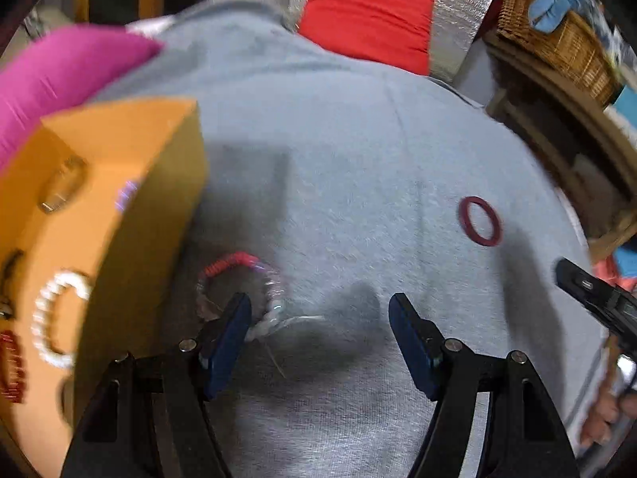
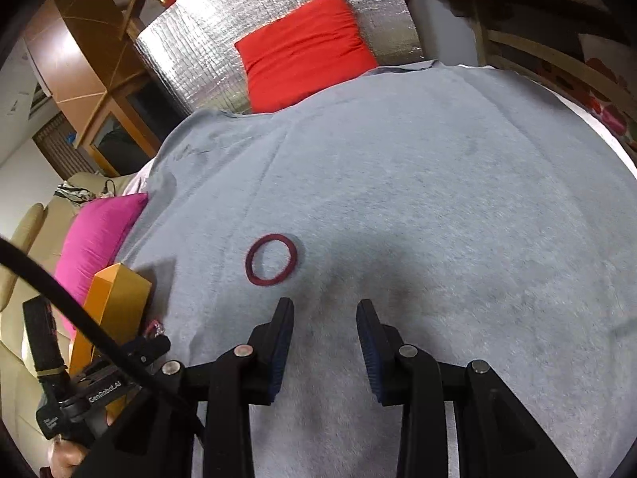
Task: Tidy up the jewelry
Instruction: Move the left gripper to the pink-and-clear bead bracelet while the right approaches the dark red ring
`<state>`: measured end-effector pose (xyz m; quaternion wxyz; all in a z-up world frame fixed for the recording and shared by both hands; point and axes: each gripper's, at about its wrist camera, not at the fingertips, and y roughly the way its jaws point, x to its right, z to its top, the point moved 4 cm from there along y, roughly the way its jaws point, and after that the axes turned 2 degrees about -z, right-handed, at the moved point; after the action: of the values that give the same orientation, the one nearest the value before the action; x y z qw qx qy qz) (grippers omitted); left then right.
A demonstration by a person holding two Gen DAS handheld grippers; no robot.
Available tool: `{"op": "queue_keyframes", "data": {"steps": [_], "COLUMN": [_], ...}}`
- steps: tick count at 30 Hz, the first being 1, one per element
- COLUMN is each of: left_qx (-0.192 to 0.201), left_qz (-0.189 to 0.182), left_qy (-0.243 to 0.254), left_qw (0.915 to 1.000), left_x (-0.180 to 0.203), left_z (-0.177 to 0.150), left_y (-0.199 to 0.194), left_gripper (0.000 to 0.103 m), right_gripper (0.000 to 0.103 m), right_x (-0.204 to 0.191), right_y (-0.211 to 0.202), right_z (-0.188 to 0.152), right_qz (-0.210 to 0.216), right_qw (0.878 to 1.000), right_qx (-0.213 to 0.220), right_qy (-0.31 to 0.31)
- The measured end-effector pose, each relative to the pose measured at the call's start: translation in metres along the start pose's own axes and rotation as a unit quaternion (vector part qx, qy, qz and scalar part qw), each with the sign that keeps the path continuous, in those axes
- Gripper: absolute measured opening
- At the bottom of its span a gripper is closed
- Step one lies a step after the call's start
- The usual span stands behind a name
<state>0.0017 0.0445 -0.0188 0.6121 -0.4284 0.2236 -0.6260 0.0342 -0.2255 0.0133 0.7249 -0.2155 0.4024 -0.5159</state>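
Observation:
An orange box (image 1: pixel 119 183) stands at the left on the grey cloth (image 1: pixel 338 139); inside it lie a white bead bracelet (image 1: pixel 51 318) and a dark red beaded piece (image 1: pixel 12 366). A red and clear bead bracelet (image 1: pixel 243 283) lies on the cloth beside the box, just ahead of my left gripper's left finger. My left gripper (image 1: pixel 320 310) is open and empty. A dark red bangle (image 1: pixel 479 221) lies to the right; it also shows in the right wrist view (image 2: pixel 271 259), ahead and left of my open, empty right gripper (image 2: pixel 325 310). The box (image 2: pixel 115 298) shows there too.
A pink cushion (image 1: pixel 59 71) lies behind the box and a red cushion (image 1: pixel 370 20) leans on a silver foil panel (image 1: pixel 458 8) at the back. A wicker basket (image 1: pixel 557 40) sits on wooden furniture at the right. The other gripper (image 1: pixel 597 298) shows at the right edge.

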Motion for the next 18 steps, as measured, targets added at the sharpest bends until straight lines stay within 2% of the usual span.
{"op": "queue_keyframes", "data": {"steps": [3, 4, 5, 8, 11, 12, 14, 15, 16, 18], "left_qx": [-0.008, -0.014, -0.020, -0.029, -0.029, -0.027, -0.021, -0.021, -0.023, -0.025], "left_qz": [-0.050, -0.071, -0.095, -0.129, -0.167, -0.172, -0.161, -0.154, -0.149, -0.140], "left_qy": [0.011, 0.017, 0.026, 0.062, 0.077, 0.089, 0.102, 0.102, 0.100, 0.097], "left_qw": [0.9987, 0.9972, 0.9950, 0.9893, 0.9826, 0.9806, 0.9815, 0.9825, 0.9835, 0.9851], "left_x": [0.007, 0.012, 0.019, 0.036, 0.044, 0.045, 0.045, 0.041, 0.039, 0.035], "left_z": [-0.006, -0.006, -0.009, -0.015, -0.016, -0.014, -0.015, -0.015, -0.016, -0.016], "left_y": [0.002, 0.003, 0.004, 0.001, -0.006, -0.009, -0.014, -0.015, -0.015, -0.016], "left_gripper": [0.056, 0.048, 0.046, 0.044, 0.042, 0.042, 0.042, 0.042, 0.042, 0.042], "right_gripper": [0.036, 0.036, 0.036, 0.036, 0.036, 0.036, 0.034, 0.024, 0.008, 0.007], "right_x": [-0.007, -0.010, -0.013, -0.024, -0.034, -0.037, -0.041, -0.042, -0.043, -0.043], "right_y": [0.009, 0.015, 0.019, 0.042, 0.063, 0.072, 0.076, 0.076, 0.076, 0.075], "right_z": [0.010, 0.015, 0.018, 0.026, 0.026, 0.025, 0.025, 0.025, 0.025, 0.022], "right_qz": [-0.001, 0.001, 0.002, 0.005, 0.003, -0.006, -0.014, -0.016, -0.024, -0.037], "right_qw": [1.000, 1.000, 1.000, 1.000, 0.999, 0.998, 0.997, 0.997, 0.996, 0.994], "right_qx": [0.005, 0.003, 0.001, -0.010, -0.025, -0.032, -0.020, -0.016, -0.015, -0.016], "right_qy": [-0.011, -0.014, -0.016, -0.029, -0.043, -0.054, -0.071, -0.077, -0.084, -0.097]}}
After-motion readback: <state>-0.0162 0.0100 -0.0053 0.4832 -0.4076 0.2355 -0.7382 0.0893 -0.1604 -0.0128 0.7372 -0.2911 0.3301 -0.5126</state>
